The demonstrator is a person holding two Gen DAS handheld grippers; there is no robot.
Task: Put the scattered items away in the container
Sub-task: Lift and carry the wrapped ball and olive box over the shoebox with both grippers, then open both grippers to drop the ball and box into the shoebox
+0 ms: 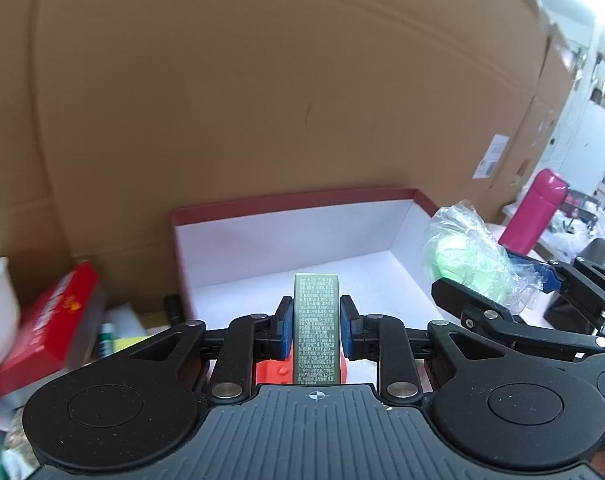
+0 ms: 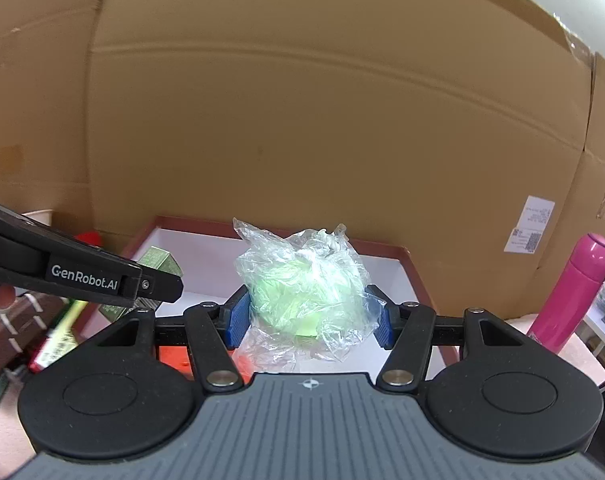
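Container (image 1: 286, 216): red-rimmed shallow box with white interior, standing against a cardboard wall; floor mostly bare, an orange item (image 1: 268, 370) lying at its near edge.

Plastic-wrapped green bundle (image 2: 306, 292): roundish, no clear long axis; loose film trailing downward. Pinched between the blue pads of the right claw (image 2: 308, 318), held above the box's right half. Risk: the slippery film may slide through the pads, or cling to them on release, dragging the bundle out over the right wall.

Olive printed carton (image 1: 316, 328): narrow rectangular box, long axis running forward along the fingers, far end pointing toward the container's back wall. Pinched at mid-length by the left claw (image 1: 316, 328), above the near edge. Risk: the two claws sit near each other and may collide; released here, the carton could land on the orange item and tip.
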